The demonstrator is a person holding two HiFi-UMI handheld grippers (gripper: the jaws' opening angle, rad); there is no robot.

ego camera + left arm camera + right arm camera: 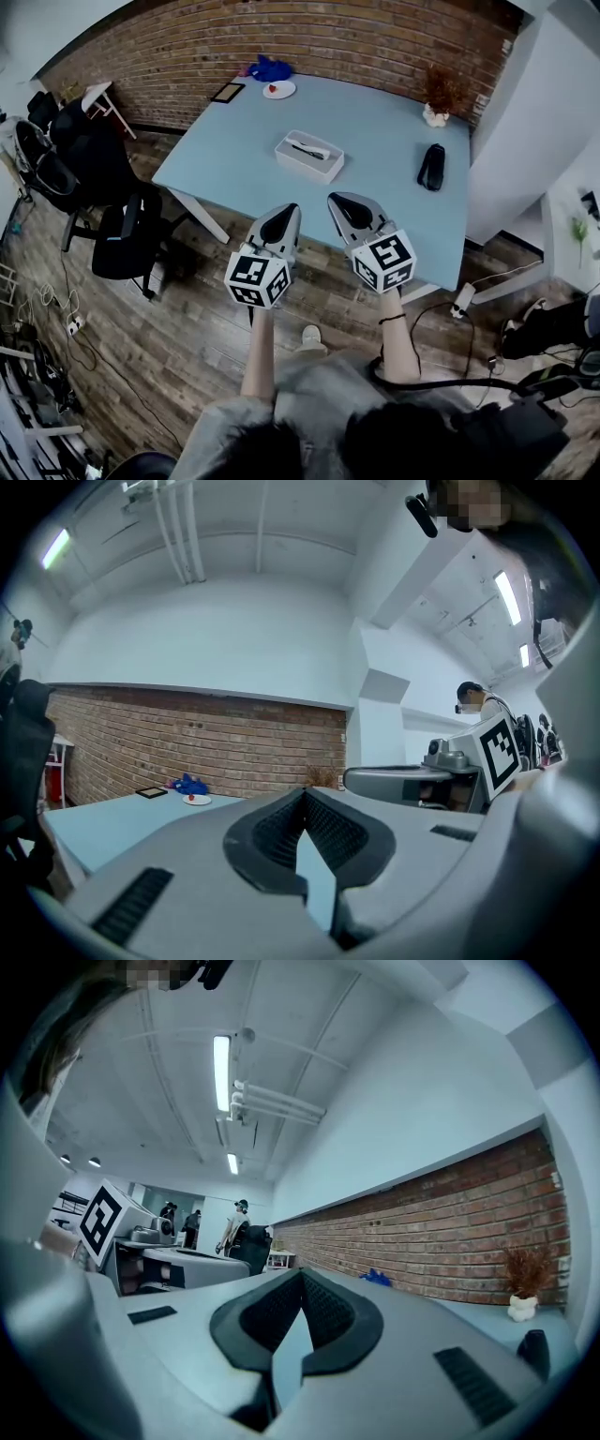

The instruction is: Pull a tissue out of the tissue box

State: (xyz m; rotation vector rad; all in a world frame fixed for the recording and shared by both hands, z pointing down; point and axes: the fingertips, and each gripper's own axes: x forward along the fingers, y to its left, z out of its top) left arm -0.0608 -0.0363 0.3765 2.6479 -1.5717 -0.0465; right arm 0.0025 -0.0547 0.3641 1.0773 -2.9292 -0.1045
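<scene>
I'd open one gripper before reaching, pinch only the tissue at the slot, and steady the box (309, 157) with the other. The box sits mid-table (375, 117), well ahead. Left gripper (287, 214) and right gripper (338, 202) are pinched closed, empty, held level side by side at the near edge.

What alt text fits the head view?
The left gripper and right gripper, both shut and empty, point level at the near edge of a light-blue table. A white tissue box sits mid-table beyond them, untouched, a black object to its right.
</scene>
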